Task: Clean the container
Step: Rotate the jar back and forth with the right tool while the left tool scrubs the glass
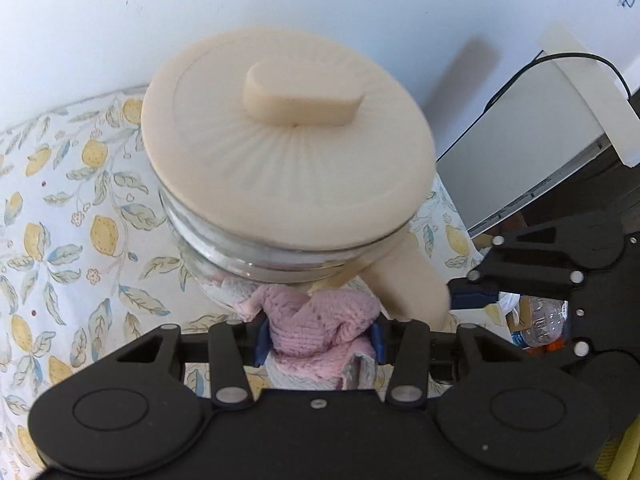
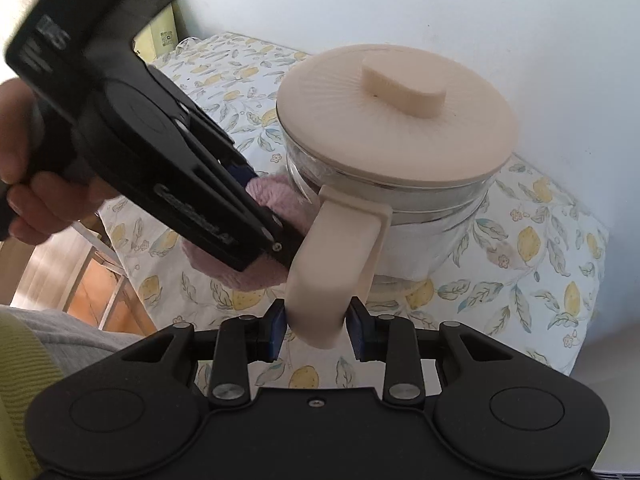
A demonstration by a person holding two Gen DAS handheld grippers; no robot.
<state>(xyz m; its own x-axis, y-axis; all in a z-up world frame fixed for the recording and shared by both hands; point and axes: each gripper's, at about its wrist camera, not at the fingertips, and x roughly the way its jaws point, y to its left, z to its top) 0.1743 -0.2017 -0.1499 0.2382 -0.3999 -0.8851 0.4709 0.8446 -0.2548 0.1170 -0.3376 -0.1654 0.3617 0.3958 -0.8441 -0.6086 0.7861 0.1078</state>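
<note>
A glass container [image 1: 224, 264] with a cream lid [image 1: 280, 160] and a cream handle [image 2: 340, 260] stands on the lemon-print tablecloth [image 1: 60, 220]. My left gripper [image 1: 318, 340] is shut on a pink knitted cloth [image 1: 316, 320] and presses it against the container's glass side below the lid. In the right wrist view the container [image 2: 440, 208] is tilted; the cloth [image 2: 276, 196] and the left gripper [image 2: 276, 236] are at its left side. My right gripper [image 2: 316, 332] is shut on the bottom of the handle.
A white wall [image 1: 280, 0] stands right behind the table. A grey appliance with a black cable [image 1: 540, 132] is at the right. A plastic bottle [image 1: 544, 320] lies low at the right, off the table. The table edge [image 2: 120, 248] and floor are at the left.
</note>
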